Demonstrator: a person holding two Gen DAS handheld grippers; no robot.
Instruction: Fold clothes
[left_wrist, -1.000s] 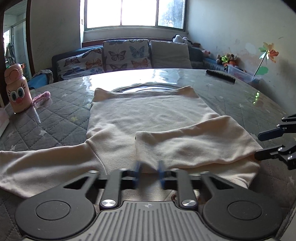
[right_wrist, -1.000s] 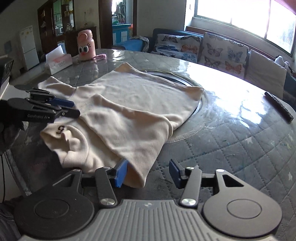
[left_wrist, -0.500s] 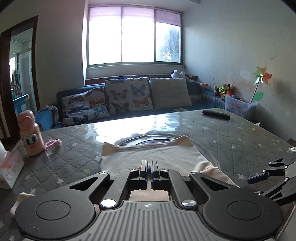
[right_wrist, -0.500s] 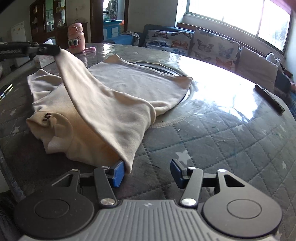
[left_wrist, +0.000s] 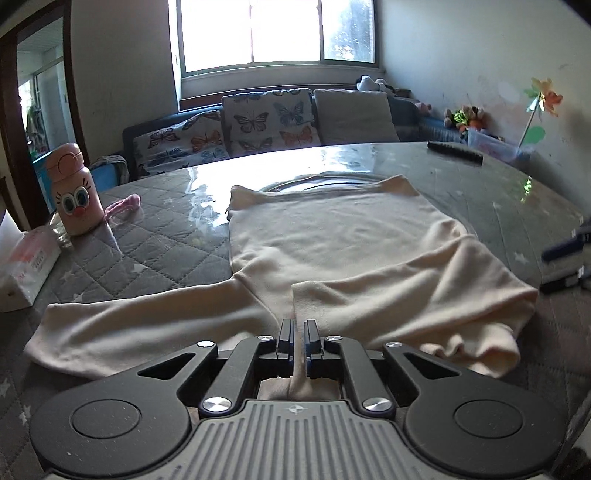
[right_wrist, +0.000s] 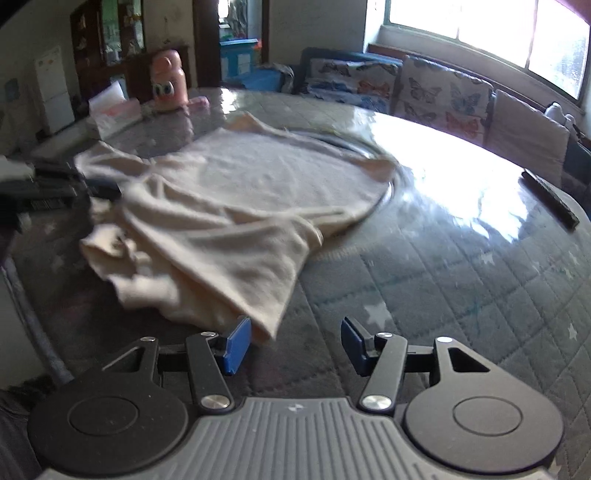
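Item: cream sweatshirt (left_wrist: 332, 236), spread on quilted grey table cover (left_wrist: 155, 243); body flat toward centre of round table, one sleeve (left_wrist: 147, 317) stretched out leftward, opposite sleeve (left_wrist: 413, 291) folded across lower body, cuff end at the near edge.

Left gripper (left_wrist: 299, 334): jaws almost closed, thin ridge of cream cloth pinched between them. Half a second ago raised high, sleeve lifted off the table in a tent; now lowered again, sleeve laid back down over the body.

Right gripper (right_wrist: 291, 341): jaws apart, halfway wide, nothing between the pads; left pad (right_wrist: 238, 345) just beside the folded shoulder corner of the garment. Position unchanged against earlier frames; right-wrist view slightly blurred.

Also on table: pink cartoon bottle (left_wrist: 74, 195), tissue box (left_wrist: 26, 262), black remote (left_wrist: 456, 151).
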